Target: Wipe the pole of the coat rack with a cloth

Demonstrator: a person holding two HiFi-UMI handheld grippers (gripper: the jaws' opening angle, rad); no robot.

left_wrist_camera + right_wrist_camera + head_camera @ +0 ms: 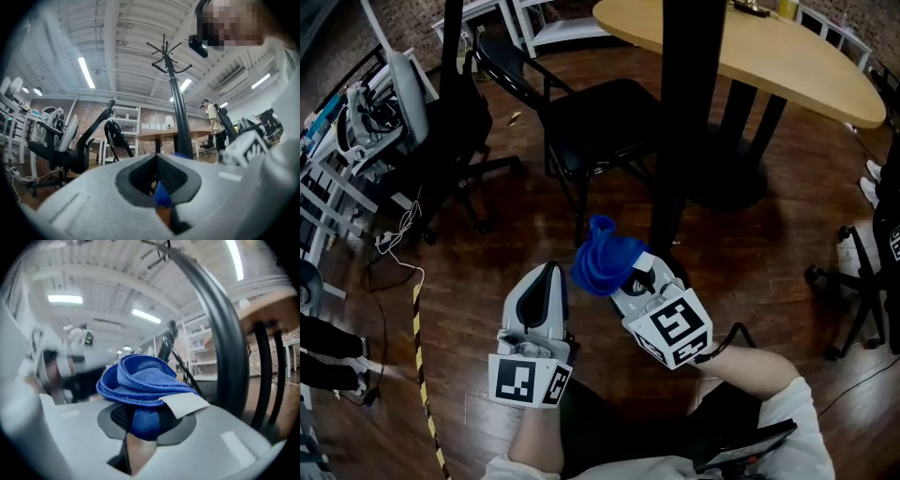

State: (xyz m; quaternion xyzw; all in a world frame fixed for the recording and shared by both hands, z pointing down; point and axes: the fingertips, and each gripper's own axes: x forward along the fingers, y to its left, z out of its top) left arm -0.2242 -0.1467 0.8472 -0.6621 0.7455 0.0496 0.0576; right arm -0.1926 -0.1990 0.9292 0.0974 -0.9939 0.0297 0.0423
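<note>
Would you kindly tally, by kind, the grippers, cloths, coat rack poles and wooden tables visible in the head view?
Grippers: 2, the left gripper and the right gripper
Blue cloth: 1
Coat rack pole: 1
Wooden table: 1
Total: 5

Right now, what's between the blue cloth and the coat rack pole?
Nothing; the head view shows only a gap of floor between the cloth and the pole.
</note>
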